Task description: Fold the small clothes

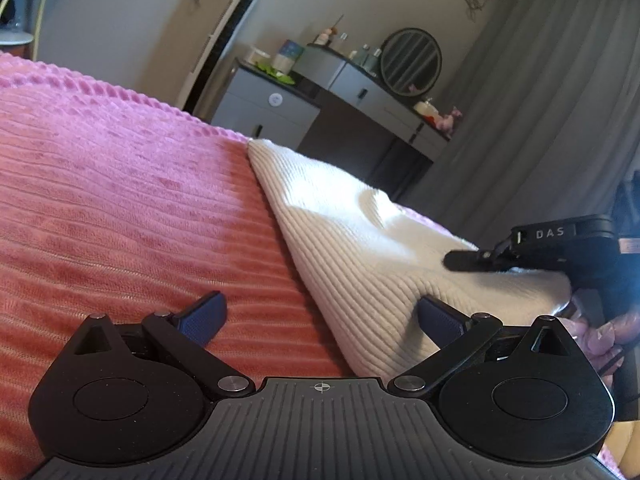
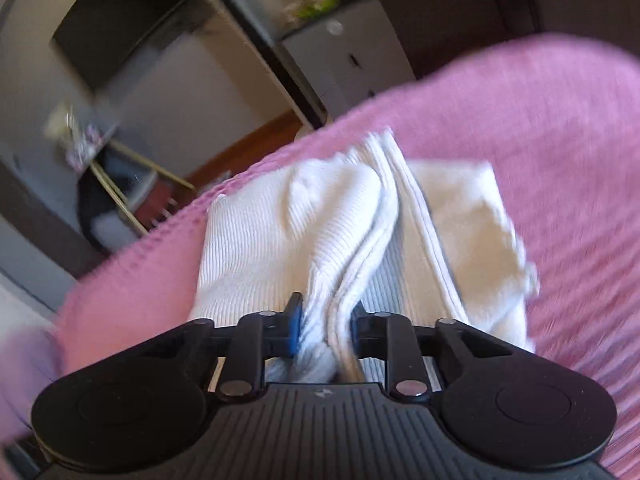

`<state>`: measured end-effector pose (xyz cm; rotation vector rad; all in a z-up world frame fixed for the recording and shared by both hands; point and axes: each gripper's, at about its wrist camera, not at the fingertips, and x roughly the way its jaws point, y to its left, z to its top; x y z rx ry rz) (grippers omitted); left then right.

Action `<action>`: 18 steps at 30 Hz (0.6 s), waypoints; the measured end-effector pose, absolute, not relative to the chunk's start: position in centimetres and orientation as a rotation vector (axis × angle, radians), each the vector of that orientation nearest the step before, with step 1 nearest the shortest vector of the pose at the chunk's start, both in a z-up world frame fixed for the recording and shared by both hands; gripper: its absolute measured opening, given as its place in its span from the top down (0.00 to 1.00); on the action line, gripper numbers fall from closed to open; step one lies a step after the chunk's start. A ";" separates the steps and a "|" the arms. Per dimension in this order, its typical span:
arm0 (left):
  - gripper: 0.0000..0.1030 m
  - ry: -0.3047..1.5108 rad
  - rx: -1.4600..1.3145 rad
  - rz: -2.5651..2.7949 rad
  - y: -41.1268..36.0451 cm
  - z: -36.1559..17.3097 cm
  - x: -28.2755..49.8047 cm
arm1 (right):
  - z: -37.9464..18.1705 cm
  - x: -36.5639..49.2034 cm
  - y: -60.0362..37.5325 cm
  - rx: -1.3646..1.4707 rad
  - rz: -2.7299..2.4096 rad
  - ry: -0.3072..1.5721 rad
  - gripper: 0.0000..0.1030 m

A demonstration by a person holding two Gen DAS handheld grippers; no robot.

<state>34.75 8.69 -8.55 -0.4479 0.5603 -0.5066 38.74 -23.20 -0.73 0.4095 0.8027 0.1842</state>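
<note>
A white ribbed garment (image 1: pixel 360 248) lies on the pink ribbed bedspread (image 1: pixel 120 200). My left gripper (image 1: pixel 320 316) is open, low over the bedspread, its right finger at the garment's near edge and its left finger over bare bedspread. My right gripper (image 2: pixel 324 328) is shut on a bunched fold of the white garment (image 2: pixel 280 232), lifting it so a ridge rises from the flat part. The right gripper also shows in the left wrist view (image 1: pixel 464 260), at the garment's right side. The right wrist view is blurred.
The bed edge (image 1: pixel 180 116) runs close behind the garment. Beyond it stand a grey dresser (image 1: pixel 320 96) with a round mirror (image 1: pixel 410 62), grey curtains (image 1: pixel 540 100) and a small white fridge (image 2: pixel 352 52).
</note>
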 end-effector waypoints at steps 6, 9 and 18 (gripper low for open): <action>0.00 0.547 -0.506 -0.528 9.4 -8.6 35.0 | 2.4 37.3 -21.1 0.235 0.149 0.697 0.83; 0.00 0.551 -0.516 -0.547 9.5 -8.6 35.1 | 1.8 37.1 -22.2 0.210 0.092 0.709 0.84; 0.00 0.566 -0.449 -0.564 8.6 -8.7 35.2 | -1.0 36.5 -22.4 0.012 -0.021 0.795 0.76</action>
